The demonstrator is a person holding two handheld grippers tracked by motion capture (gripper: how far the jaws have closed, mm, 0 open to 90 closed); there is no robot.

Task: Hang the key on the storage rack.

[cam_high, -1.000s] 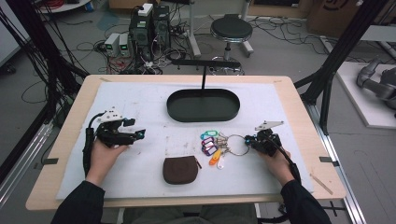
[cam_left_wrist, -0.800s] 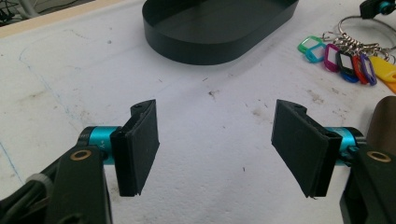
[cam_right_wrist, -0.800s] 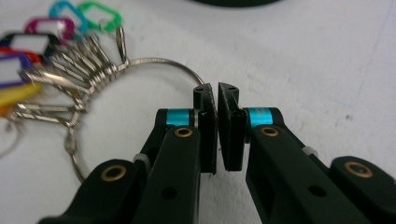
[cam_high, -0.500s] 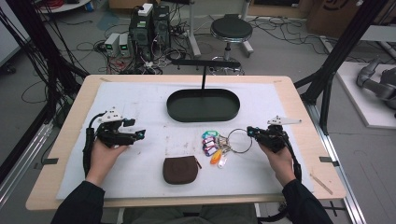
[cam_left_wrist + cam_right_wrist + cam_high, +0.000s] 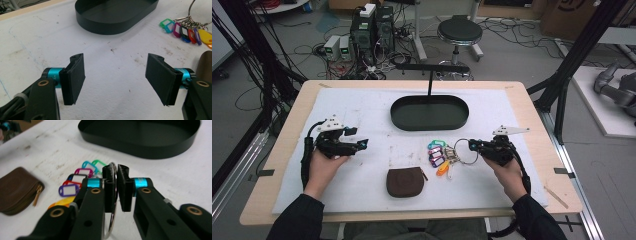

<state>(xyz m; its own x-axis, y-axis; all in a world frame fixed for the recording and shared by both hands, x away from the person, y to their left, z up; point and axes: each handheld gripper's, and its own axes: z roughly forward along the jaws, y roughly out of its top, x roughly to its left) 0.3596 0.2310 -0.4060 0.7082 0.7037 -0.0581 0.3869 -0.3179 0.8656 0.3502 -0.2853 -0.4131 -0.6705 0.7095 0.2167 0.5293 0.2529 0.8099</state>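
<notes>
High view: key ring (image 5: 464, 151) flat, tags (image 5: 438, 157) leftward

A: Findings on the left hand-held gripper (image 5: 362, 144)?

B: Black body, flat black pads (image 5: 75, 77) on turquoise collars, brass-coloured pivot screws, grey three-cornered plate on top, black cable trailing.

A: The right hand-held gripper (image 5: 471, 145)?

B: Same build and fittings.

A: Clothing?

B: Dark long sleeves (image 5: 294, 220) covered both forearms.
</notes>
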